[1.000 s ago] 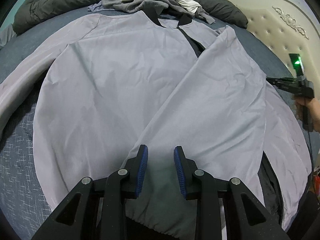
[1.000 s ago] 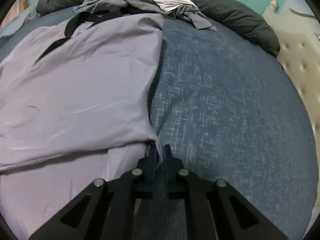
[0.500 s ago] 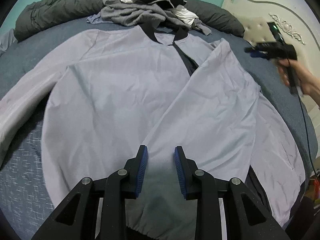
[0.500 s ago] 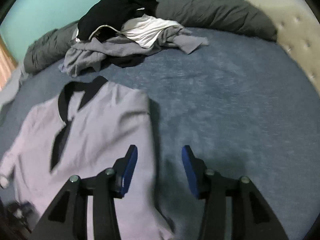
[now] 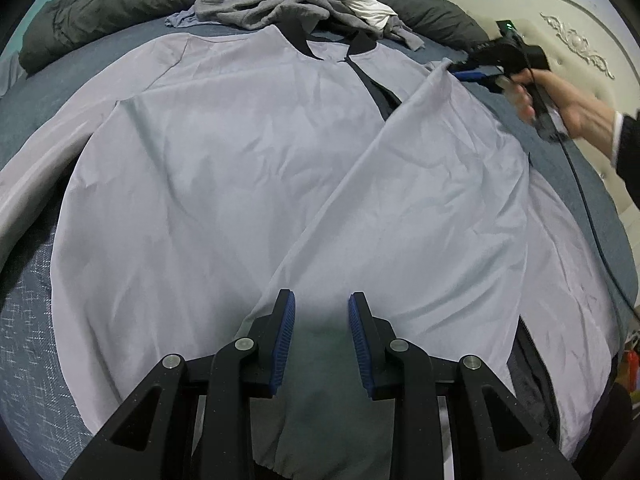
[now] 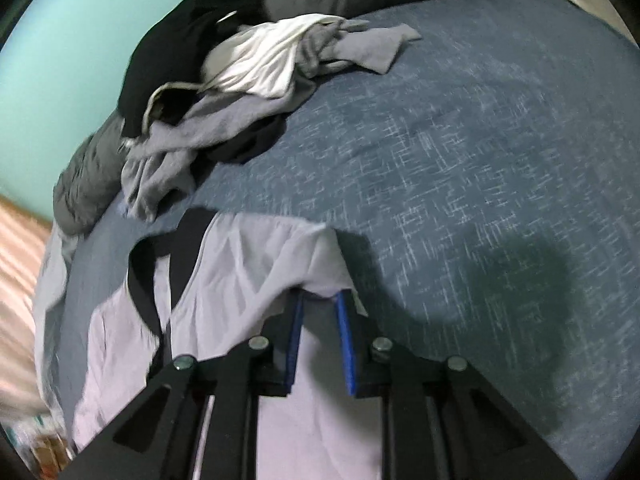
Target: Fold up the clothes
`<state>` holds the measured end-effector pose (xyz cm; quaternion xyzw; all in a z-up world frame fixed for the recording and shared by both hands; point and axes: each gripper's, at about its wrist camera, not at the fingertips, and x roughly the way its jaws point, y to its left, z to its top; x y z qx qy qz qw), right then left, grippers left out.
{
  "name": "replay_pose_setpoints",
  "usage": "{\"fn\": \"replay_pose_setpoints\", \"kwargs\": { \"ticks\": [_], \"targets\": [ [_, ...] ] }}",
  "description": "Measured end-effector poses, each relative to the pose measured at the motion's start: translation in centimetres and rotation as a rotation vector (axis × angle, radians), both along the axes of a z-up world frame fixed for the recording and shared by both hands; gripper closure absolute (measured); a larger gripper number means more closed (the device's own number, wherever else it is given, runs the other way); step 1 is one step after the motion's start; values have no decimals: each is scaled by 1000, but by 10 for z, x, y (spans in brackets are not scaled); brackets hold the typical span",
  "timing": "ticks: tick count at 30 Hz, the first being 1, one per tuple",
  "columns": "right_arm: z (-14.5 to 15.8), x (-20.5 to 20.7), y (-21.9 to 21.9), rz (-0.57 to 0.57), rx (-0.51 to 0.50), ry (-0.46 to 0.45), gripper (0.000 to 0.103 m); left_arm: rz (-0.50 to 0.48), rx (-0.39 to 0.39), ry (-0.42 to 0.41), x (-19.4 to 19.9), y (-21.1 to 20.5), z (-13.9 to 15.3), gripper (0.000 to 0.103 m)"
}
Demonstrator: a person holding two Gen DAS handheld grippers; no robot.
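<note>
Reaching with the right gripper (image 6: 318,300) at the shoulder corner of the jacket (image 5: 240,168), spread on the bed (image 6: 460,160) with one side folded in. Jaws parted, cloth edge between them, not yet pinched. Best closing squarely on both layers before lifting. Left gripper (image 5: 322,316) hovering open, empty, near the hem. Left view alone showing the whole garment and the hand (image 5: 560,96); right view, the corner's seating.

The blue bed (image 6: 500,152) lies bare to the right of the grey jacket (image 5: 224,168), giving open passage there. A heap of clothes (image 6: 224,80) and a dark duvet (image 5: 100,12) block the far edge; the headboard (image 5: 580,40) closes the right side.
</note>
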<state>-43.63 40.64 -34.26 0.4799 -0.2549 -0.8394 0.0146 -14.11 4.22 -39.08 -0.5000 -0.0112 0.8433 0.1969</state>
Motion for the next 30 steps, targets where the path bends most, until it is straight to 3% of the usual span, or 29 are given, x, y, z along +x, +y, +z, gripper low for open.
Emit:
{"fn": "replay_pose_setpoints", "kwargs": {
  "ticks": [4,8,12,14,16,19,22,27,28,30],
  "targets": [
    [-3,-15,-1,-46,-11,12,86,-3,2,-4,3,-1,1,72],
    [16,-21,5,-77,4,95,86,-6,3,-8,6,-2,2,72],
    [26,-18,17,-77,-13,65,86,-3,3,-10,9,-2,4,72],
    [24,-14,24,-84,-46,11,81,-2,2,-9,11,-2,5,72],
    [22,-13,23,-78,-48,-30,62,-2,0,-9,11,-1,4,72],
    [24,-15,16,-71,-54,-42,61,-1,-5,-10,8,3,2,72],
    [25,-27,-1,-30,16,-80,59,-3,-10,-9,7,5,0,71],
    [14,-48,-29,21,156,-165,60,-7,-13,-6,4,8,-1,71],
    [12,-52,-33,33,191,-171,72,-7,-11,-7,4,8,-1,71],
    [11,-59,-44,64,286,-174,86,-9,-5,-10,4,6,-1,71]
  ]
}}
